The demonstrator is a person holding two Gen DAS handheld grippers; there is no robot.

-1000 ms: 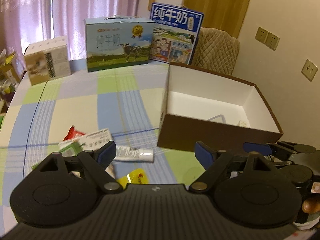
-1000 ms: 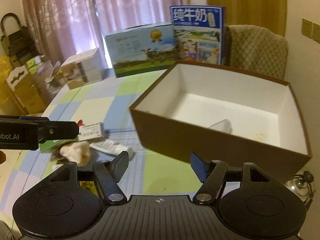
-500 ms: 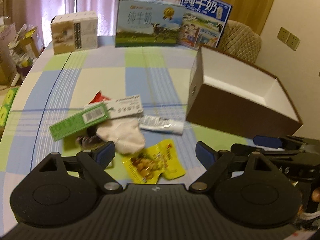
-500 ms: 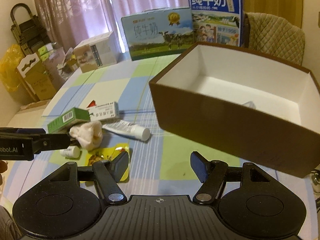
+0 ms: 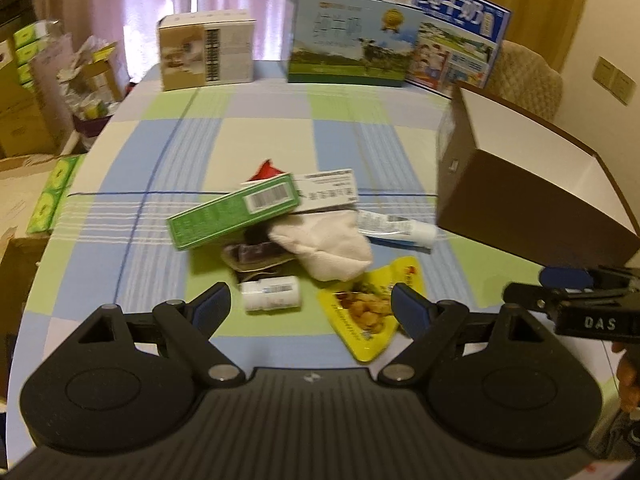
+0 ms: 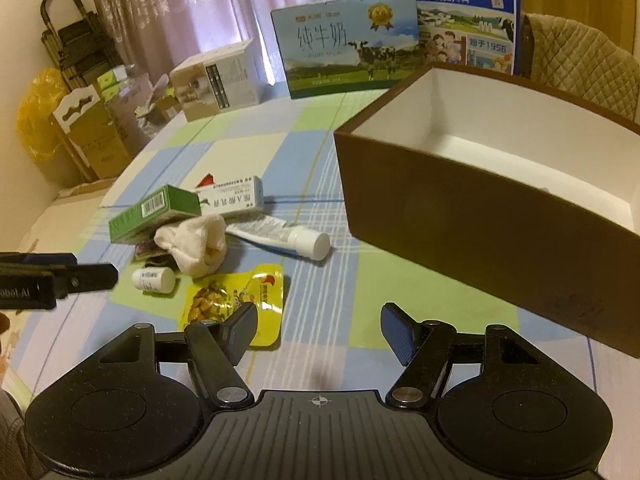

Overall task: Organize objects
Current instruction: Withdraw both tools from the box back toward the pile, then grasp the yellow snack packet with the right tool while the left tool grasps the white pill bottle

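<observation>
A heap of small items lies mid-table: a green carton [image 5: 234, 216] [image 6: 154, 214], a white medicine carton [image 5: 326, 192] [image 6: 232, 200], a cream cloth [image 5: 324, 246] [image 6: 194, 246], a white tube [image 5: 394, 230] [image 6: 280, 236], a small white bottle [image 5: 272, 292] [image 6: 154, 280] and a yellow snack packet [image 5: 370, 306] [image 6: 232, 298]. A brown box [image 5: 528, 196] [image 6: 480, 216] with a white inside stands to the right. My left gripper [image 5: 311, 306] is open just short of the bottle and packet. My right gripper [image 6: 319, 330] is open and empty, its left finger over the packet's corner.
Two milk cartons [image 5: 352, 36] [image 5: 456, 36] and a beige box [image 5: 206, 50] stand along the far edge of the checked tablecloth [image 5: 264, 128]. A padded chair [image 6: 580, 60] is behind the brown box. Cardboard clutter [image 6: 88, 120] sits off the table's left side.
Both grippers have pulled back and swung left from the brown box toward the heap. The bottle and snack packet have come into view. Both stay open.
</observation>
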